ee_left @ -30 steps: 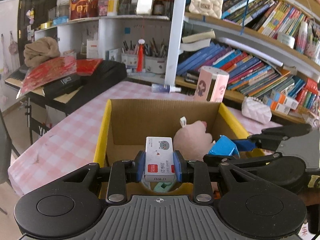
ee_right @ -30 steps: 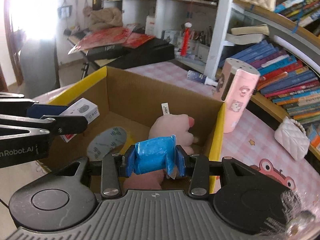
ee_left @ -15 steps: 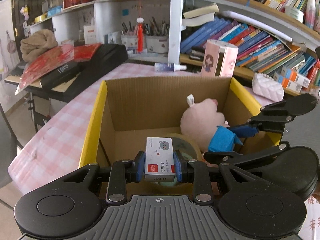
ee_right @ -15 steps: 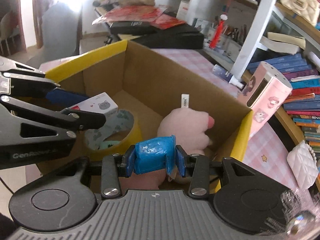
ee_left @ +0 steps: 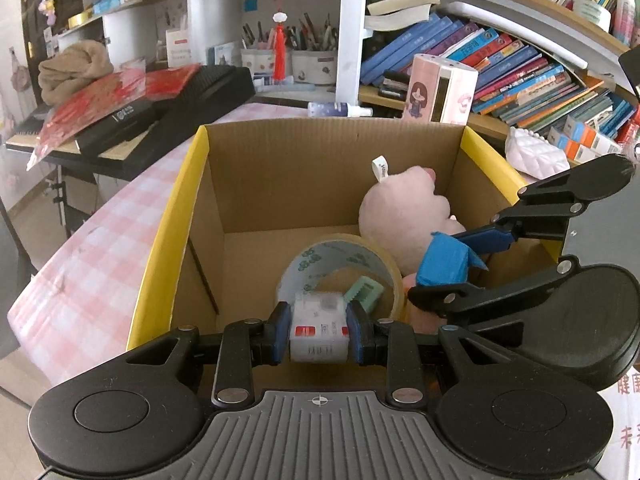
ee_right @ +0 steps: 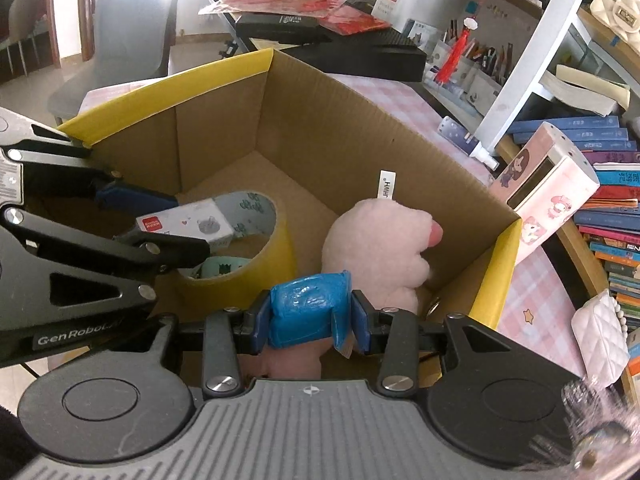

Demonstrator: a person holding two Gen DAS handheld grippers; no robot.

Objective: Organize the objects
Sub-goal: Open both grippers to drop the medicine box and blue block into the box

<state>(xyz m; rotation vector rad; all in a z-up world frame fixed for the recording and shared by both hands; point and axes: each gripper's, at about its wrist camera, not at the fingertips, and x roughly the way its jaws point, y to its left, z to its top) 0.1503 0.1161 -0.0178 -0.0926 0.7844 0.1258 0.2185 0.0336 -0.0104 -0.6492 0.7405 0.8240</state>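
Note:
A cardboard box (ee_left: 280,168) with yellow rims stands on the pink checked table; it also shows in the right wrist view (ee_right: 340,132). Inside lie a pink plush toy (ee_left: 404,216) (ee_right: 380,248), a tape roll (ee_left: 344,264) (ee_right: 256,248) and a small green item (ee_left: 366,292). My left gripper (ee_left: 319,334) is shut on a small white staple box (ee_left: 318,336) (ee_right: 188,224), held over the tape roll inside the box. My right gripper (ee_right: 308,316) is shut on a blue packet (ee_right: 306,308) (ee_left: 444,264), held over the plush toy.
A pink speaker-like case (ee_left: 440,88) and a spray bottle (ee_left: 340,110) stand behind the box. A white quilted purse (ee_left: 536,156) lies to the right. Bookshelves (ee_left: 520,76) rise behind. A black keyboard with red papers (ee_left: 132,112) is at the left.
Both grippers have moved forward and down into the box. The staple box now hangs over the tape roll, and the blue packet over the plush toy.

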